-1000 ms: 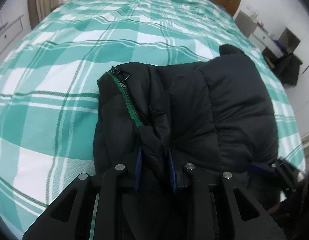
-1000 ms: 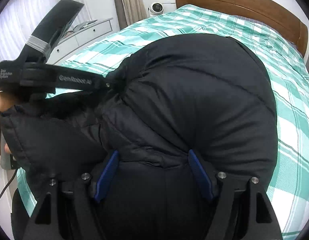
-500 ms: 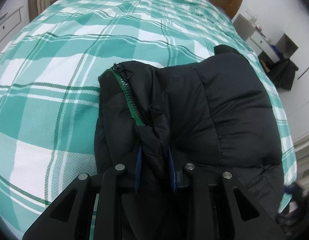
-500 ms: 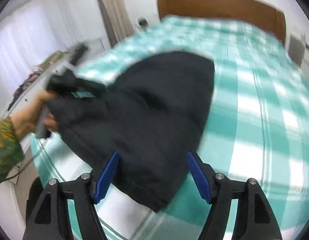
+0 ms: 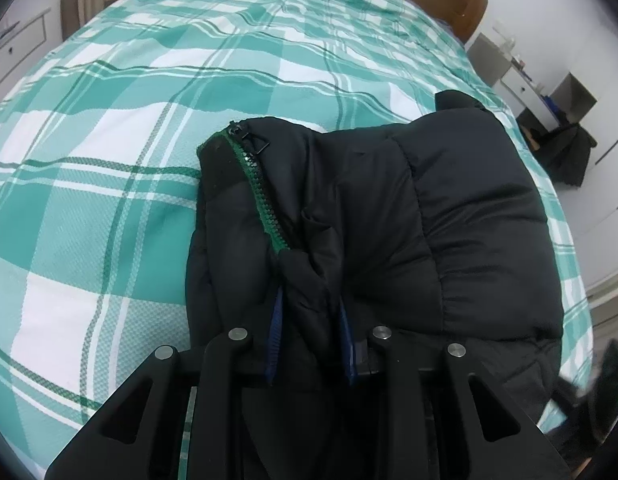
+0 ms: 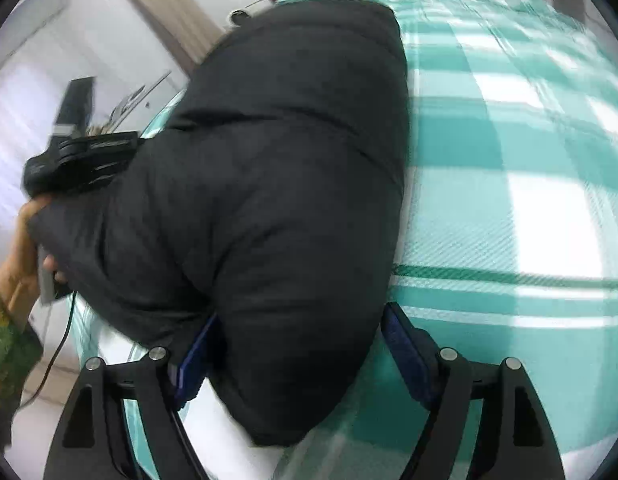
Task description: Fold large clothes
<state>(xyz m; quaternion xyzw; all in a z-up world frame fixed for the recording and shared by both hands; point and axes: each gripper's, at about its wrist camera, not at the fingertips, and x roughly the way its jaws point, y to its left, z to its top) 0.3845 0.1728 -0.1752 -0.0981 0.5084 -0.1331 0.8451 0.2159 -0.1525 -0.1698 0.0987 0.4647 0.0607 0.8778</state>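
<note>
The left gripper (image 5: 312, 336) is pinched tight on a bunched fold of the black quilted puffer jacket (image 5: 389, 224), blue pads (image 5: 275, 332) pressing the fabric from both sides, right where the green zipper (image 5: 256, 188) ends. From there the zipper runs up and away to its black metal pull (image 5: 257, 141) at the jacket's far corner.

Over to the right gripper (image 6: 299, 360): jaws spreading, wide apart, the jacket's puffy edge (image 6: 293, 208) bulging between them; the right-hand blue pad (image 6: 405, 354) stands clear of the cloth (the other pad's contact is too blurred to call).

The jacket lies in a rumpled heap on the teal-and-white checked bedspread (image 5: 149, 112), near the bed's near edge. A brown wooden headboard (image 5: 465, 4) closes off the far end.
</note>
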